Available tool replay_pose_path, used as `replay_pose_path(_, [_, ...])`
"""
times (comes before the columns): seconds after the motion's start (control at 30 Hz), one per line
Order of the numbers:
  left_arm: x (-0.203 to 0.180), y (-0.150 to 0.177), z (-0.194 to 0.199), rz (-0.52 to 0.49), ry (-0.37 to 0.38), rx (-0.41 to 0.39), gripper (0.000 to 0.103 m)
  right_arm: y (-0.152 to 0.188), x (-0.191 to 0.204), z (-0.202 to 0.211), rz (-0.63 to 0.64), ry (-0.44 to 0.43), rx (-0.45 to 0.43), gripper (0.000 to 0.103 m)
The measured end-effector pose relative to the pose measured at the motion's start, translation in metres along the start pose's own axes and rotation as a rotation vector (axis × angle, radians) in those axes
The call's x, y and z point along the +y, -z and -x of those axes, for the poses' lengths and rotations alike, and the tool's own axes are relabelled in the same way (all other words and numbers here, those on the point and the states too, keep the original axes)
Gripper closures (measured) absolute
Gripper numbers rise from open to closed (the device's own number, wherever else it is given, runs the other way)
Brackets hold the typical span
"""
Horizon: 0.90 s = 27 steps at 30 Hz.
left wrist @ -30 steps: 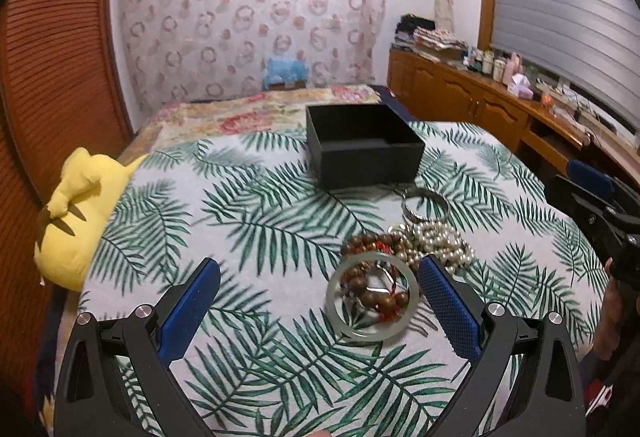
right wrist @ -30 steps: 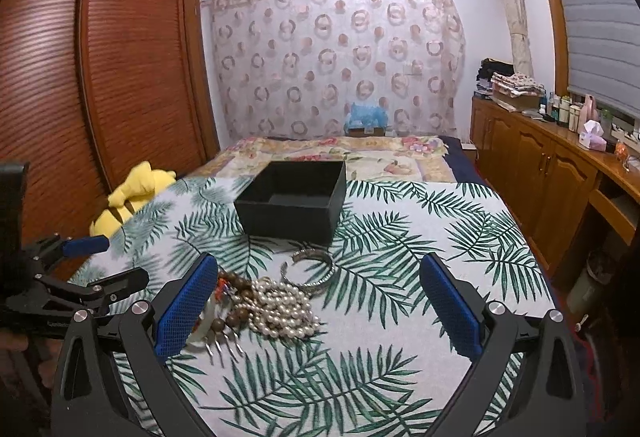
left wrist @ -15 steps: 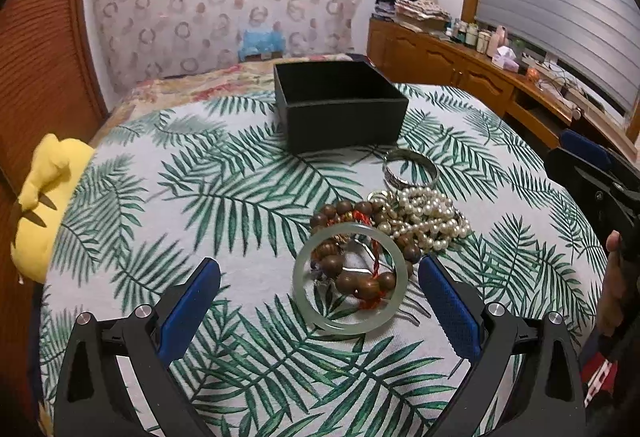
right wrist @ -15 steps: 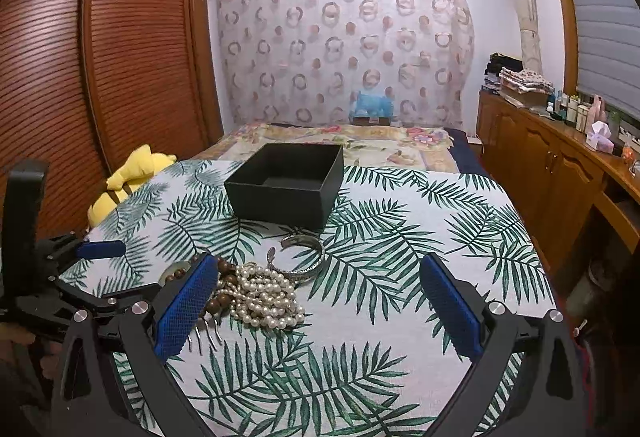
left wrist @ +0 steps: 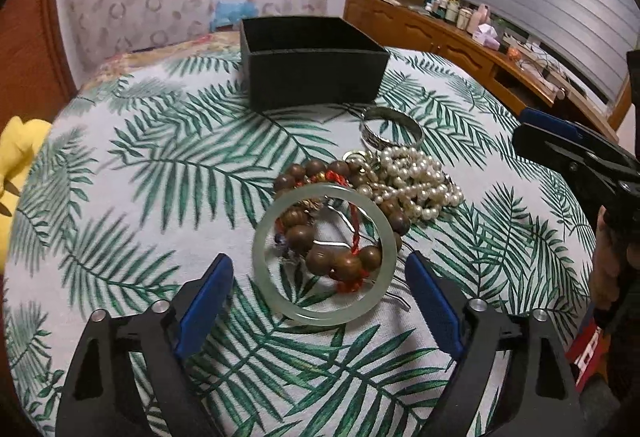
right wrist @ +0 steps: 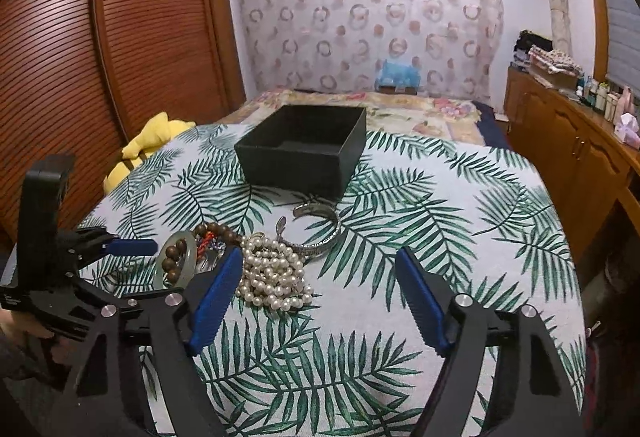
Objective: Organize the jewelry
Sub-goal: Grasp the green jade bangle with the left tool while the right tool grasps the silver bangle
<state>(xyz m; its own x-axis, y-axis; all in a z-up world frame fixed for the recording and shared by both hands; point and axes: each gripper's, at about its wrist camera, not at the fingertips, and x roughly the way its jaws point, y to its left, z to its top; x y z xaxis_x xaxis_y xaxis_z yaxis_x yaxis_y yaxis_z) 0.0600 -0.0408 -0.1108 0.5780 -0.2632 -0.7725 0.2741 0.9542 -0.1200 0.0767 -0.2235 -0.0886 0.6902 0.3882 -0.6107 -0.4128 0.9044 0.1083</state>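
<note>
The left gripper is hovering low over the palm-leaf tablecloth, its blue pads wide apart but closing, with nothing pressed between them. The pale green jade bangle is lying flat just beyond and between the two fingertips, its near rim reaching into the gap without touching either pad. A string of brown wooden beads with red cord is lying partly inside and partly under the bangle, curling away to the far left of it.

The right gripper is also standing wide with its jaws closing on nothing. The heap of white pearls is resting just beyond its left fingertip, toward the left of the gap, and is not touching the pads as far as the view shows. To the far right of the pearls, a silver cuff bracelet is lying open on the cloth, touching the pearl heap.

Farther still, the black open box is sitting near the far edge of the cloth, just beyond the cuff, with nothing visible inside it. At the left edge, a yellow plush toy is leaning beside the table.
</note>
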Motion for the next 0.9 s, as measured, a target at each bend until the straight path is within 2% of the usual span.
replay_pose_path(0.17, [0.004, 0.0, -0.002, 0.011, 0.026, -0.009, 0.02, -0.005, -0.003, -0.013, 0.025, -0.014, 0.026, 0.03])
replay_pose_path(0.27, [0.008, -0.001, 0.001, 0.029, 0.058, -0.021, 0.034, -0.008, -0.006, -0.023, 0.037, -0.033, 0.047, 0.039])
replay_pose_path(0.4, [0.011, -0.002, 0.003, 0.036, 0.073, -0.036, 0.034, -0.018, -0.015, -0.044, 0.049, -0.033, 0.075, 0.054])
replay_pose_path(0.6, [0.011, -0.011, 0.011, 0.002, 0.05, -0.072, 0.034, -0.029, -0.035, -0.074, 0.024, -0.059, 0.128, 0.068])
replay_pose_path(0.77, [0.011, -0.025, 0.011, -0.009, 0.047, -0.081, 0.034, -0.033, -0.041, -0.093, 0.034, -0.094, 0.174, 0.072])
replay_pose_path(0.9, [0.01, -0.035, 0.01, -0.02, 0.016, -0.092, 0.034, -0.036, -0.038, -0.098, 0.065, -0.132, 0.189, 0.074])
